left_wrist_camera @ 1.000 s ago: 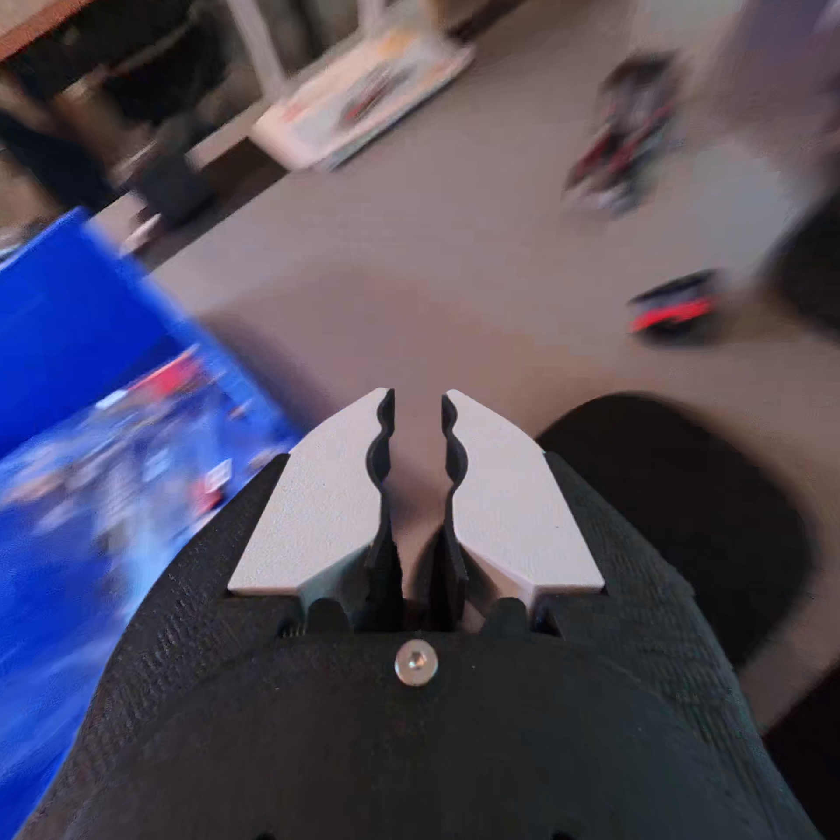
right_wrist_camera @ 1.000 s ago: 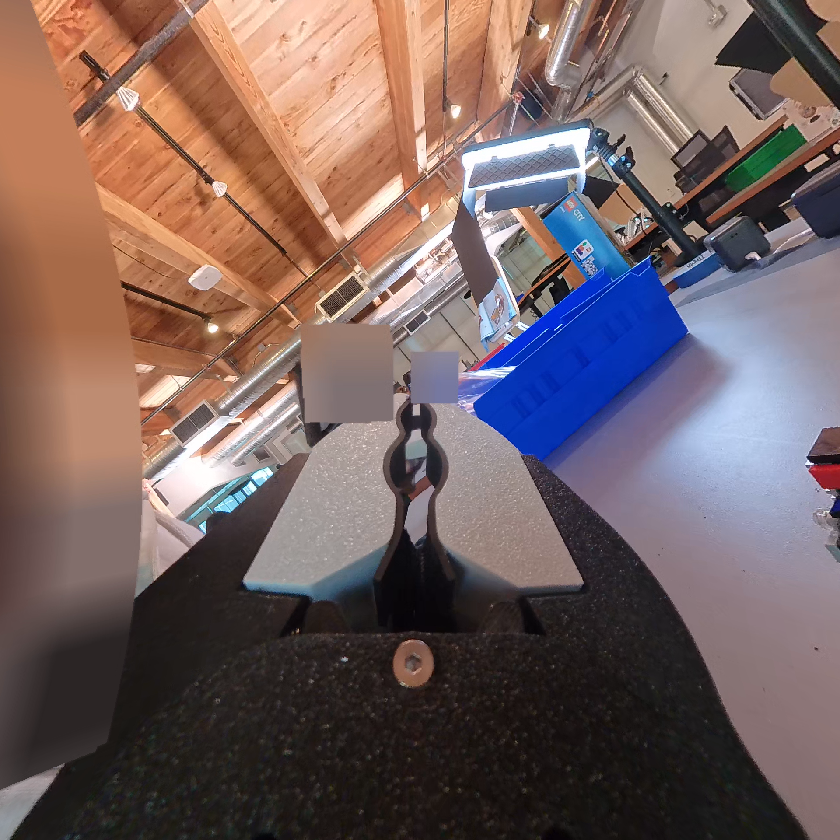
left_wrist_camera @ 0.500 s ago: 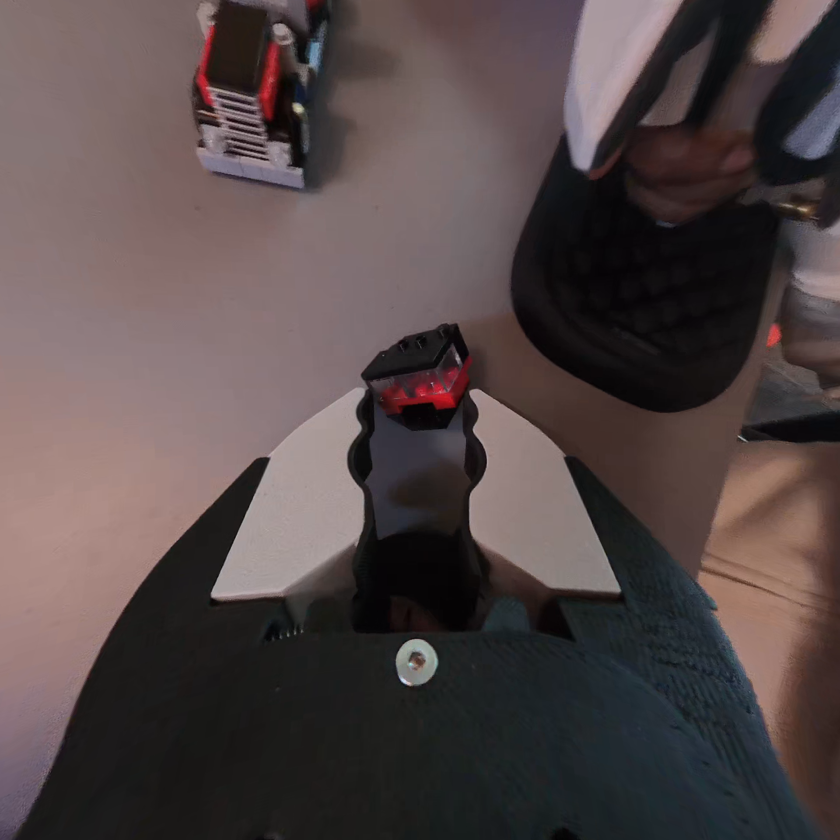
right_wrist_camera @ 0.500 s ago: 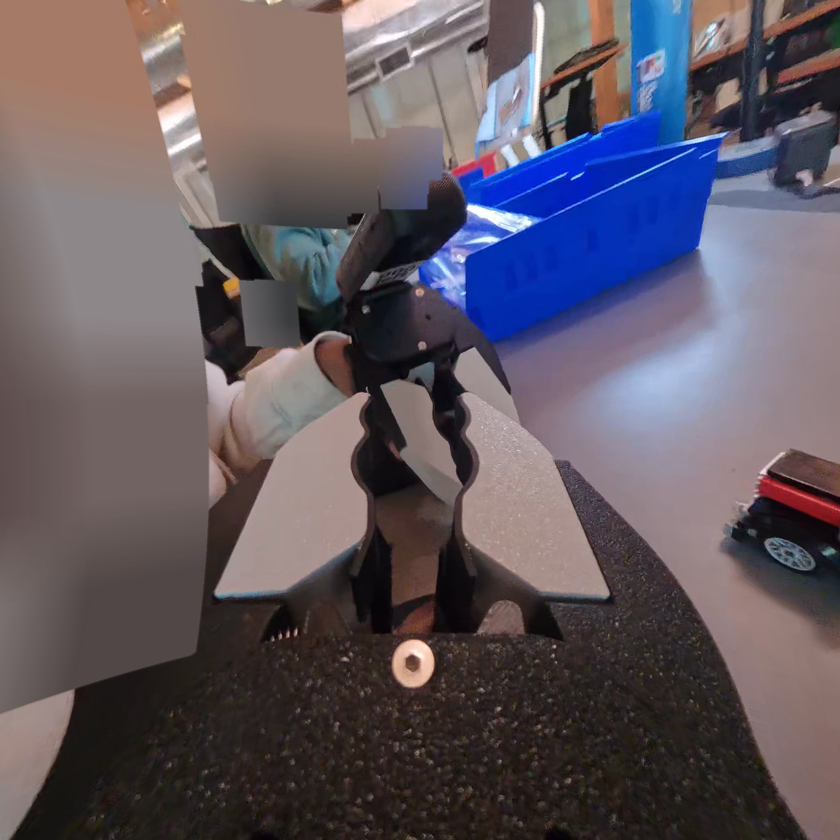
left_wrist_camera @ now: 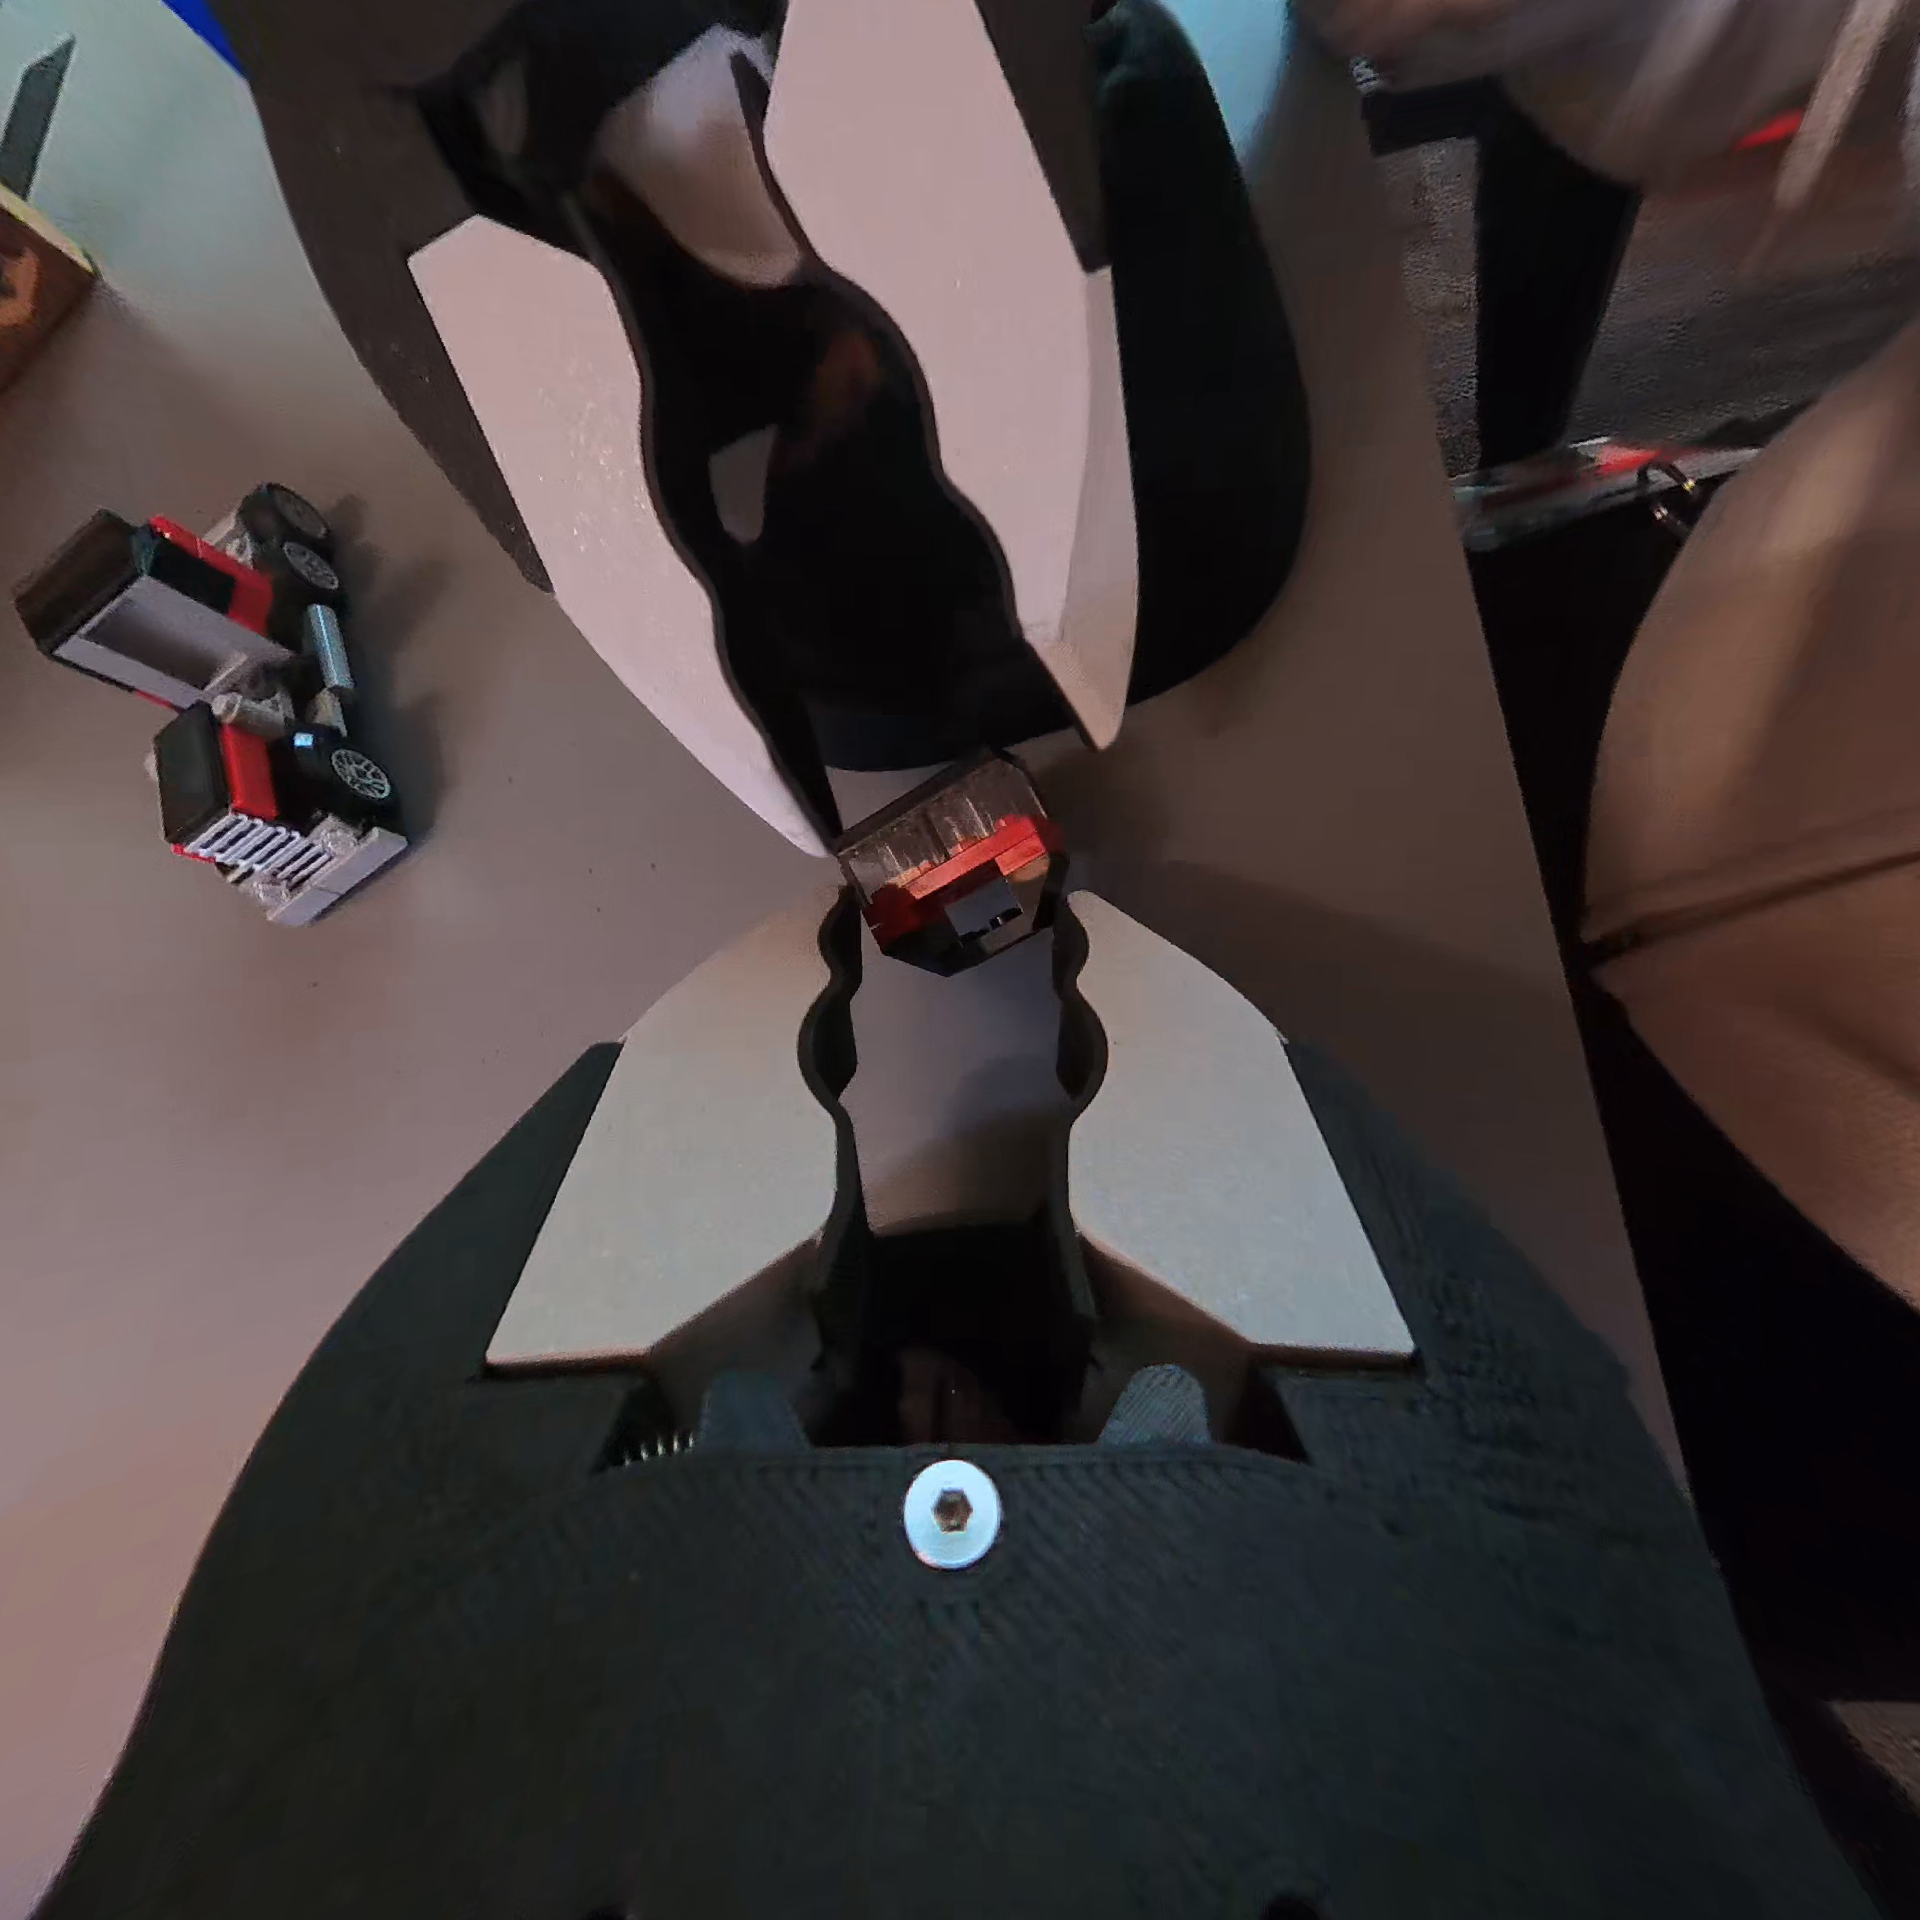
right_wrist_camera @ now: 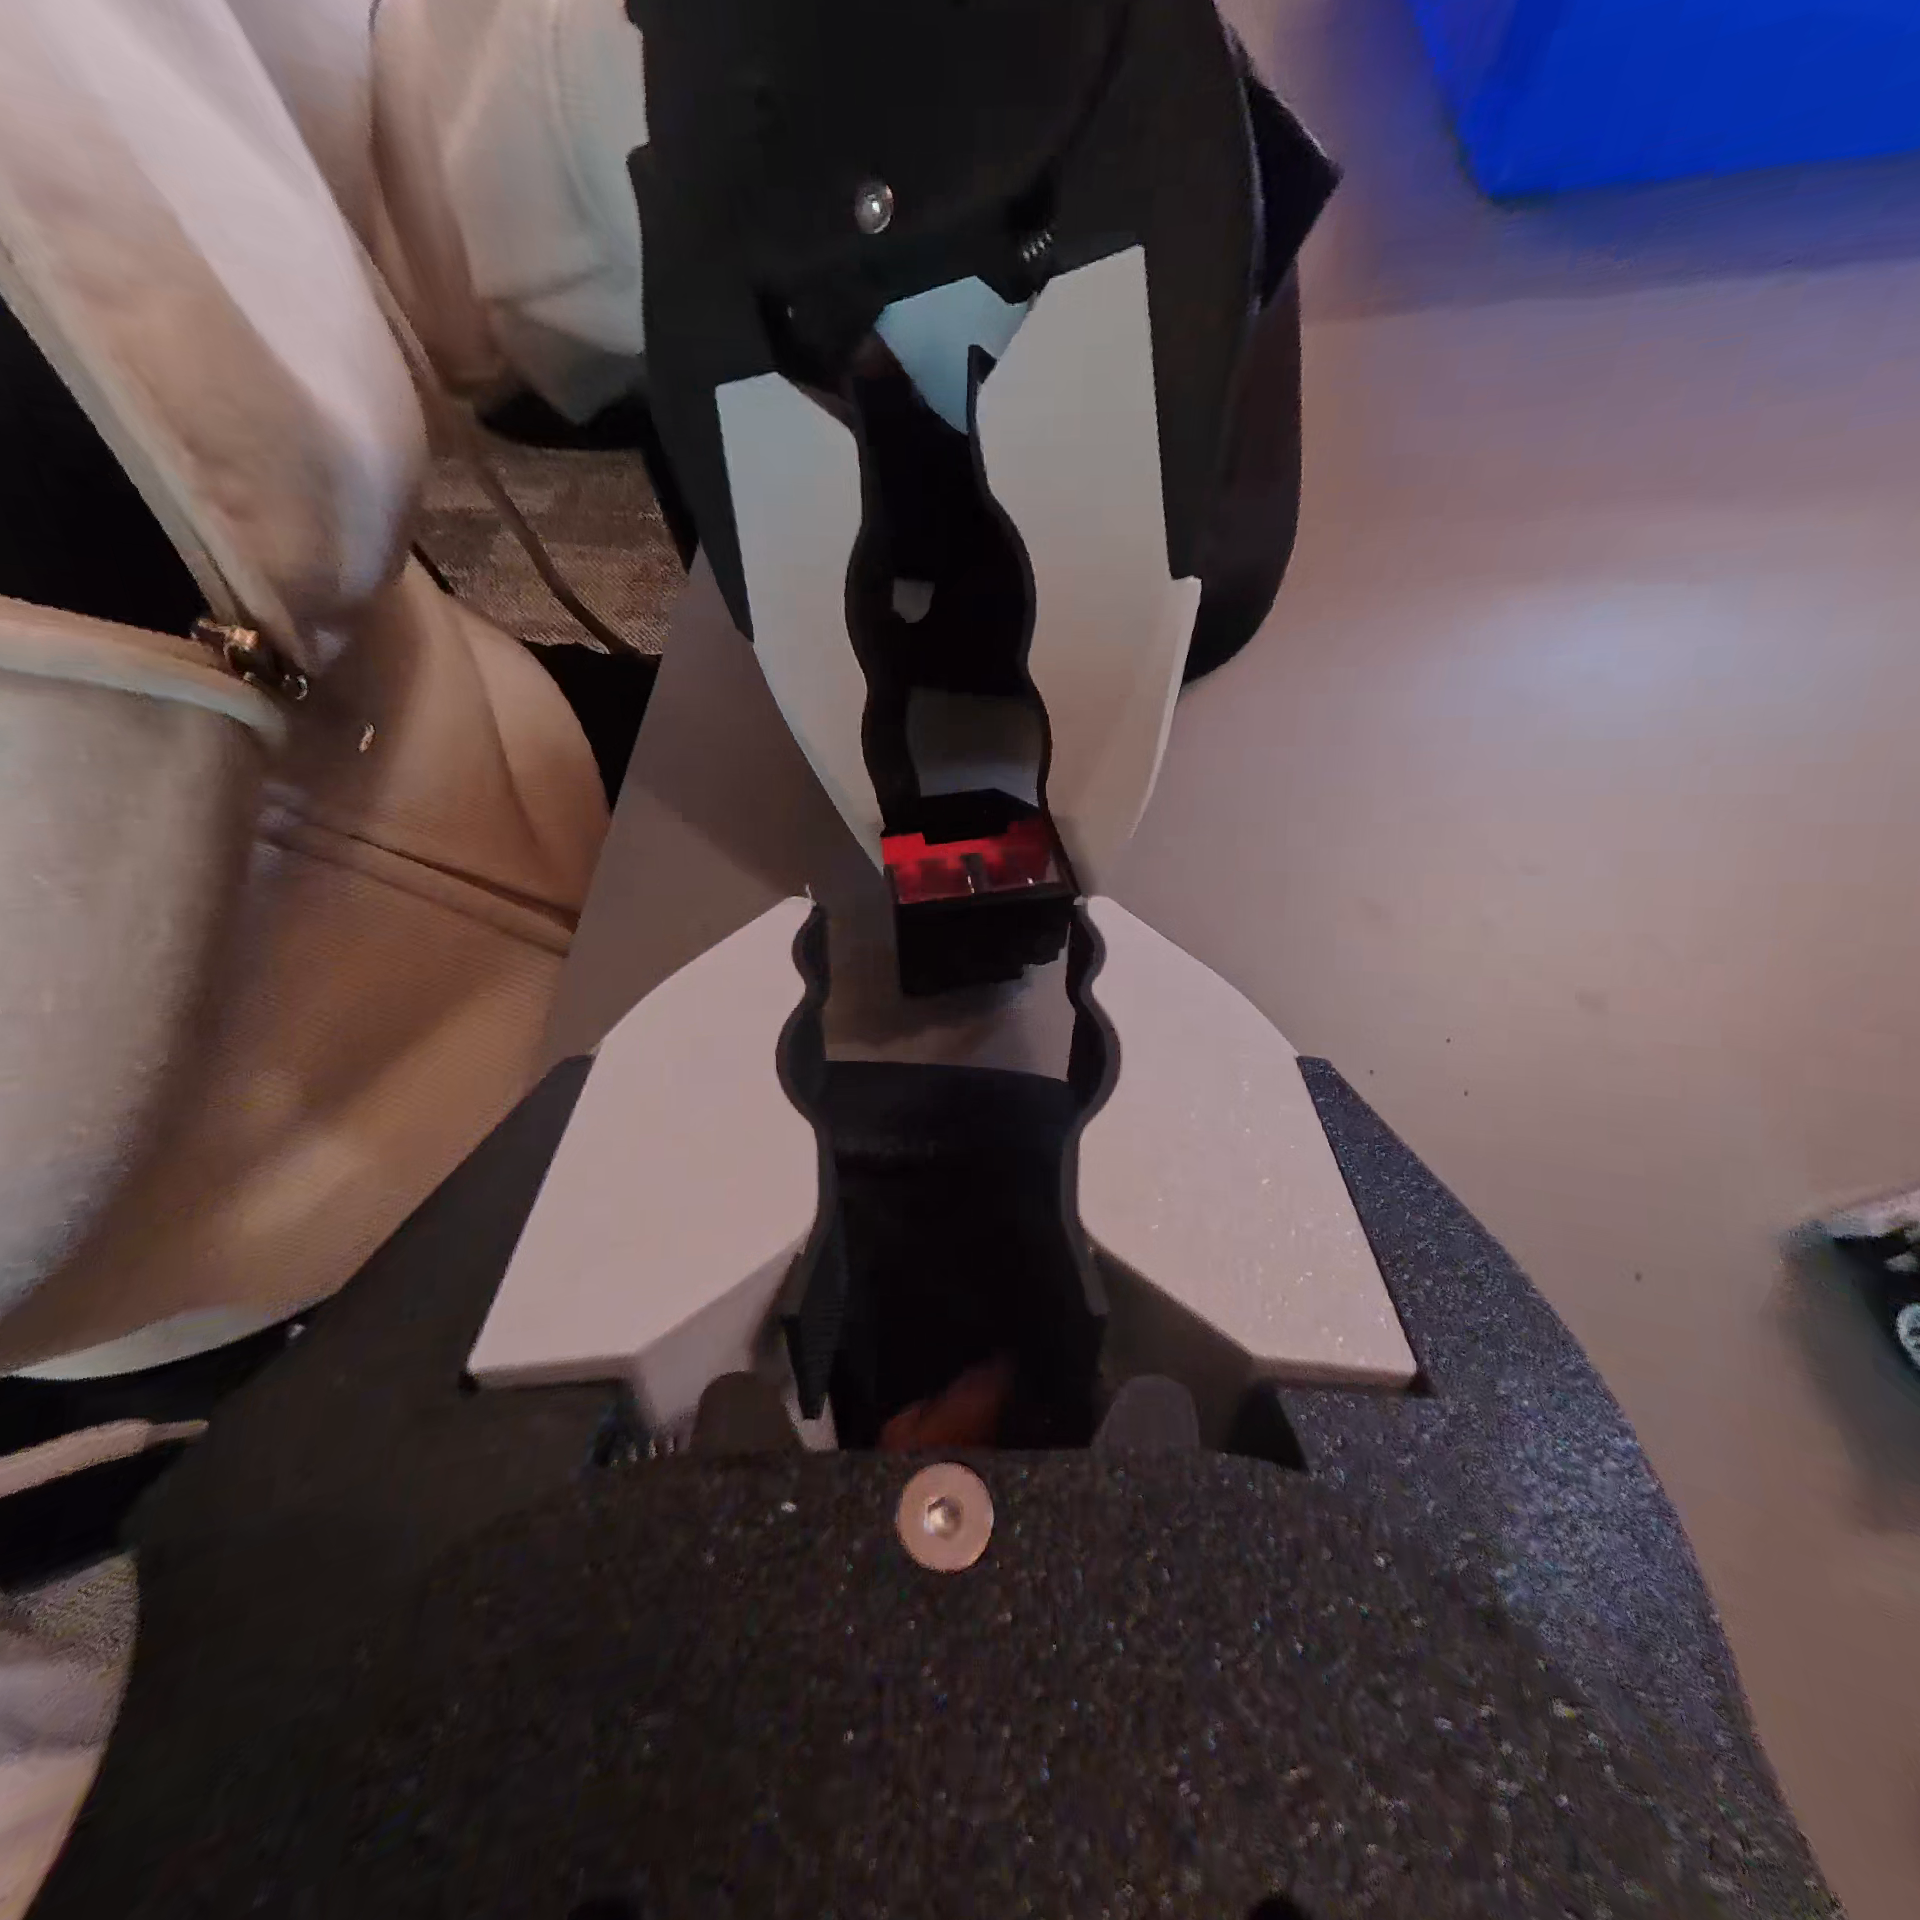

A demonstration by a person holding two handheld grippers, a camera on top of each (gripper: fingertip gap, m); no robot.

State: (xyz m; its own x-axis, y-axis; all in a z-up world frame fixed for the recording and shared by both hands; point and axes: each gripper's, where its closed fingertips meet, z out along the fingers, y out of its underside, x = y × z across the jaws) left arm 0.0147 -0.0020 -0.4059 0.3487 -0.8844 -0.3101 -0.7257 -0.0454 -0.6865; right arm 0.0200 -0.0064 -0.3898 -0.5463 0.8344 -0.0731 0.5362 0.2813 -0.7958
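Red-black brick piece (left_wrist_camera: 951, 873) gripped by left gripper (left_wrist_camera: 951, 914), right gripper (right_wrist_camera: 945, 925) open around it

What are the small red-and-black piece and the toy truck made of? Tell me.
Small piece: glossy moulded plastic bricks in red, black and clear, judging by the sheen and crisp edges. Toy truck: likely the same shiny plastic, with visible brick seams.

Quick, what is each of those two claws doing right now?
Left gripper: closed on a small black, red and clear toy brick piece.
Right gripper: open around that same piece, one fingertip clear of it.
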